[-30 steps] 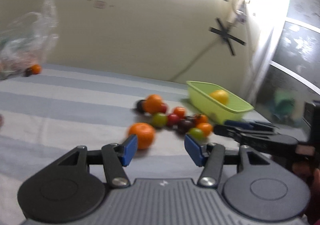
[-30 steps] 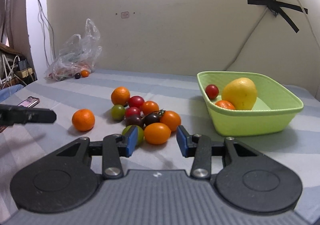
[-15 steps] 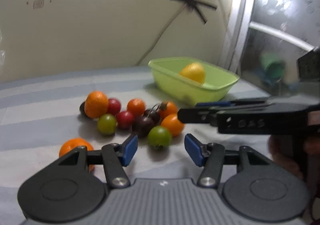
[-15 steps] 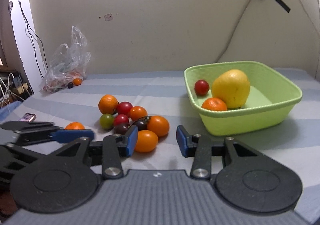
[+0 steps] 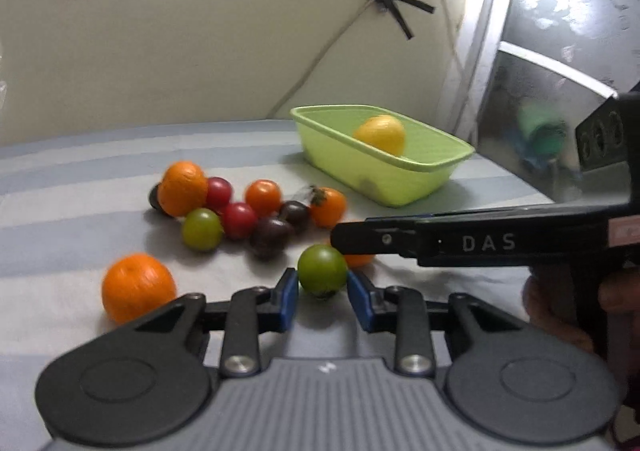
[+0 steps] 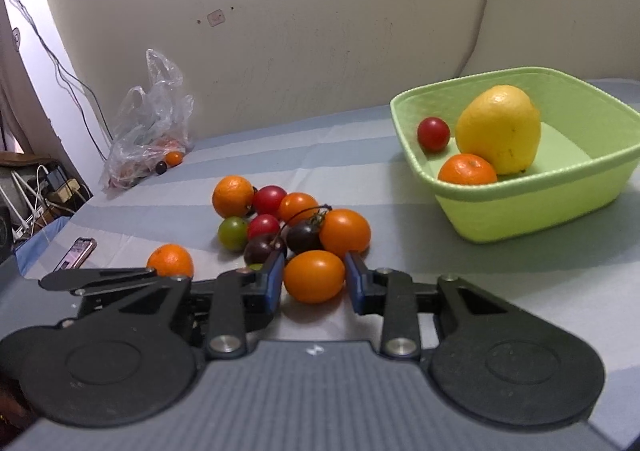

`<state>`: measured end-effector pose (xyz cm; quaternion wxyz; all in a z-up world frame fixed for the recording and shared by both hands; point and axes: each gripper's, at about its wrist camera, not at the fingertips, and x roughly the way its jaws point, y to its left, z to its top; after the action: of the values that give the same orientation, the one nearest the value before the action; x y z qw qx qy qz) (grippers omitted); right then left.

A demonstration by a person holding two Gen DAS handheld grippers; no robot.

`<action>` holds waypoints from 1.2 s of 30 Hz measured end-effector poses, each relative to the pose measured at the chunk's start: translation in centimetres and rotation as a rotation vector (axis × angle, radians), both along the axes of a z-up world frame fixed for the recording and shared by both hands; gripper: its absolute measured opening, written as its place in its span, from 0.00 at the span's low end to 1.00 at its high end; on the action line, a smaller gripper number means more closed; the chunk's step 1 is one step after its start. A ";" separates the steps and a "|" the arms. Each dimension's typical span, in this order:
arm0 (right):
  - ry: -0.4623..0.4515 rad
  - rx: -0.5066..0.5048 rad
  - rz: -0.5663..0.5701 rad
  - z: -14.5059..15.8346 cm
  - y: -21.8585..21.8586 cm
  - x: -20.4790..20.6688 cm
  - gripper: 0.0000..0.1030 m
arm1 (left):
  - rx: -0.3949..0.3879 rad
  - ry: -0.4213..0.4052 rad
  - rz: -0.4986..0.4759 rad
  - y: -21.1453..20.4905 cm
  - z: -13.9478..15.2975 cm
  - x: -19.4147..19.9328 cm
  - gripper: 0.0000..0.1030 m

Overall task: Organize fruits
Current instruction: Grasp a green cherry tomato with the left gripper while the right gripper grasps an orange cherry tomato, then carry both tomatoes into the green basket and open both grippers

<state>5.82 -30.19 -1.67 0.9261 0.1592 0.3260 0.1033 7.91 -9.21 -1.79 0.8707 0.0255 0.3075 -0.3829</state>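
Note:
Several loose fruits lie in a cluster on the striped cloth. My left gripper [image 5: 322, 287] is open with a green tomato [image 5: 322, 269] between its blue pads. My right gripper [image 6: 314, 277] is open around an orange tomato [image 6: 314, 276], which rests on the cloth. The right gripper also shows from the side in the left wrist view [image 5: 440, 241]. A lime green basket [image 6: 532, 191] to the right holds a lemon [image 6: 498, 129], a small orange [image 6: 467, 169] and a red tomato [image 6: 433, 133]. A lone orange [image 5: 138, 287] lies left of the left gripper.
A clear plastic bag [image 6: 148, 123] with more fruit sits at the far left by the wall. A phone [image 6: 76, 253] lies on the cloth's left edge. A wall runs behind; a window frame [image 5: 520, 91] stands at the right of the basket.
Both grippers moved forward into the cluster. The green tomato now sits between the left pads and the orange tomato between the right pads.

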 end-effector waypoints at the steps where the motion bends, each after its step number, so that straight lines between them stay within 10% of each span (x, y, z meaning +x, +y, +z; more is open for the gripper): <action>1: -0.004 -0.003 -0.002 0.1 0.0 -0.5 0.35 | -0.004 -0.004 -0.010 0.2 0.1 -0.8 0.27; 36: -0.180 -0.240 0.017 -0.6 3.7 -10.8 0.54 | 0.063 -0.056 0.188 2.3 -0.5 -7.6 0.50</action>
<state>-4.94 -26.46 -2.22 0.9631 0.0347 0.2530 0.0853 0.35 -6.92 -2.32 0.9099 0.0348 0.2958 -0.2889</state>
